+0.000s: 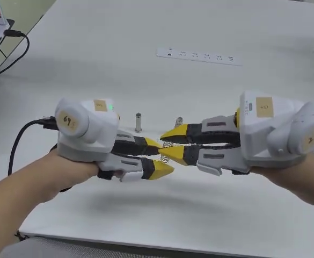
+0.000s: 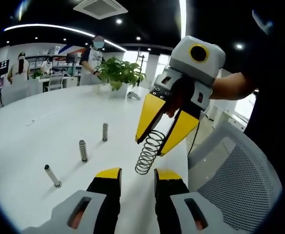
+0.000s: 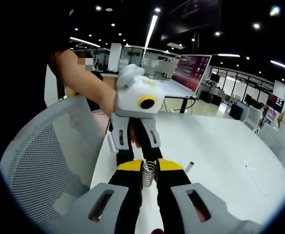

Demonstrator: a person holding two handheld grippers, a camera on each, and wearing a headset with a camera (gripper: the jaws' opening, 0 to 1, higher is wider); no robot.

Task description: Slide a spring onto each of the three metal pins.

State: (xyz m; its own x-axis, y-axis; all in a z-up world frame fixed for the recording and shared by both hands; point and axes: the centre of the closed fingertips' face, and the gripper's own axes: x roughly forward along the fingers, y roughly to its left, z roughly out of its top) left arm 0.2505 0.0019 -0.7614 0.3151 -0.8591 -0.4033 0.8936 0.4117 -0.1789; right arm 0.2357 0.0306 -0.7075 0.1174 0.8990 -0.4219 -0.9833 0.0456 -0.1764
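White workbench (image 2: 35, 126), three pins (image 2: 83, 150) in left gripper view; right gripper (image 3: 149, 166) clamped on spring (image 2: 149, 152), left gripper (image 2: 131, 173) apart.

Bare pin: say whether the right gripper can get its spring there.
Probably yes: the right gripper holds the spring, and bare table lies between it and the bare pin. Only the left gripper crowds the spring.

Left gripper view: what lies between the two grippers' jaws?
A spring, clamped in the jaws of the right gripper, reaches toward the gap between the open jaws of the left gripper. The left gripper view shows this plainly; the head view agrees.
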